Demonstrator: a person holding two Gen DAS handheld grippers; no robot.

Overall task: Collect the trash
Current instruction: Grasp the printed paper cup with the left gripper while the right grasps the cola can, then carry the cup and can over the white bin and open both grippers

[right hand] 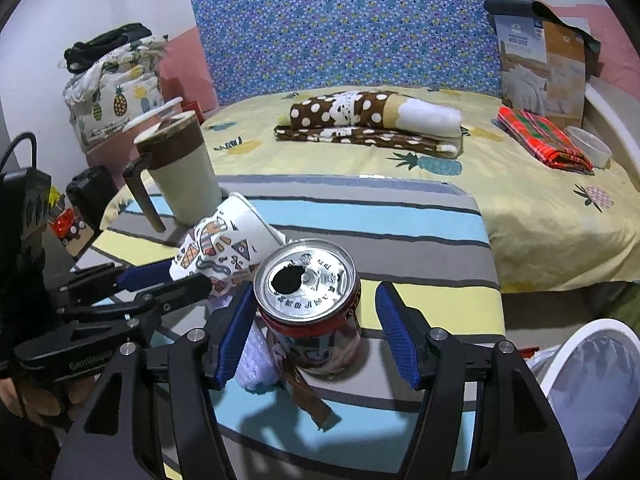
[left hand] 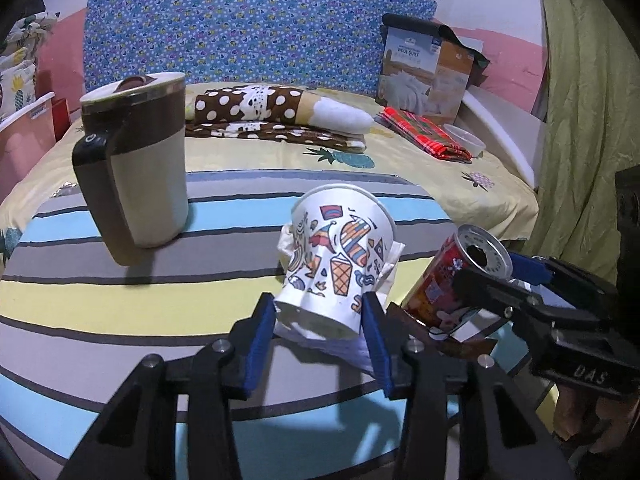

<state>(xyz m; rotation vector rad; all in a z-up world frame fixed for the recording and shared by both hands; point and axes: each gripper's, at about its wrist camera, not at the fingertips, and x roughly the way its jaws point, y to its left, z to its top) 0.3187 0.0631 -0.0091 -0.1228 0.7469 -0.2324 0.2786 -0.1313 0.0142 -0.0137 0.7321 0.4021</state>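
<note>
The left claw [left hand: 318, 322] is closed on the paper cup [left hand: 334, 256]: both blue pads press the cup's base, which is dented between them, and the cup leans away from the claw with its mouth up and tilted back. White tissue [left hand: 340, 346] lies crumpled under the cup, just below the pads.

The right claw [right hand: 316, 332] stands open around the can [right hand: 310, 304]. The can sits between the fingers, its opened top toward the camera. The left pad [right hand: 236, 330] is close beside the can, though I cannot tell whether it touches; the right pad [right hand: 396, 334] stands clearly apart from it. A brown wrapper strip [right hand: 306, 390] pokes out from under the can toward the claw, and a white wad [right hand: 256, 360] lies by the left pad.

Cup and can sit side by side on the striped cloth [right hand: 400, 248], the cup to the left of the can. Beyond the left claw, to its left, stands a lidded jug [left hand: 134, 164]. A white bin [right hand: 592, 392] sits low to the right of the right claw.
</note>
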